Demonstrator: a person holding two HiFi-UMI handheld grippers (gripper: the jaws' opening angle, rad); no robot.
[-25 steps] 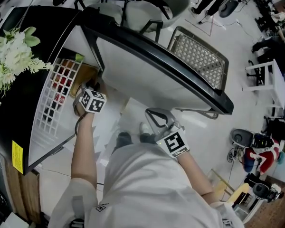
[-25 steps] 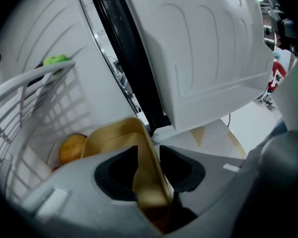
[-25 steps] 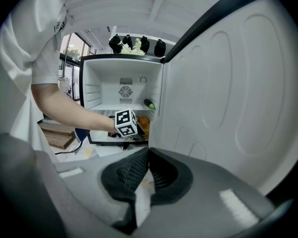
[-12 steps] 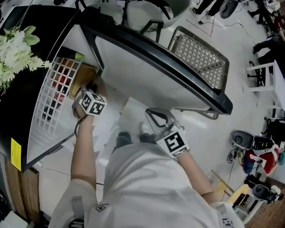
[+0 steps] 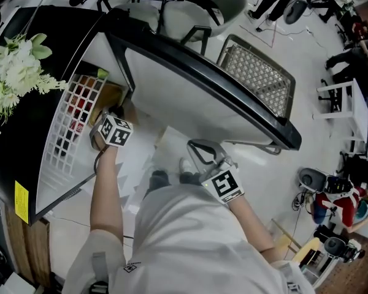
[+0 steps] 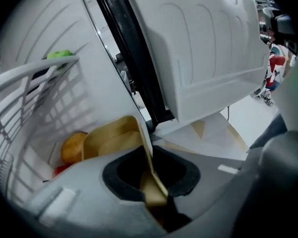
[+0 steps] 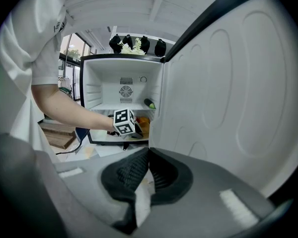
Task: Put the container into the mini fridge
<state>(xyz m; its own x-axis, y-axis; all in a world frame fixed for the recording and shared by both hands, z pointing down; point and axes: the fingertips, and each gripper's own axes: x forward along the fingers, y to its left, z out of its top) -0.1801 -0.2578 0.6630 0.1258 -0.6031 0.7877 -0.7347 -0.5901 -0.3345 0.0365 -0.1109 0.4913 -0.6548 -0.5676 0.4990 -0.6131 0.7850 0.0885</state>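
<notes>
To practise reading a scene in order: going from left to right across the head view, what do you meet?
White flowers → white wire shelf → left tool, its jaws closing on the wall of the tan container → right tool, jaws together.

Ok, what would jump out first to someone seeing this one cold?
The open mini fridge fills the head view, its white-lined door swung wide. Low inside, the left hand-held gripper is closing its jaws on the wall of a tan container, beside a round orange item. The right hand-held gripper hangs shut and empty by the door.
</notes>
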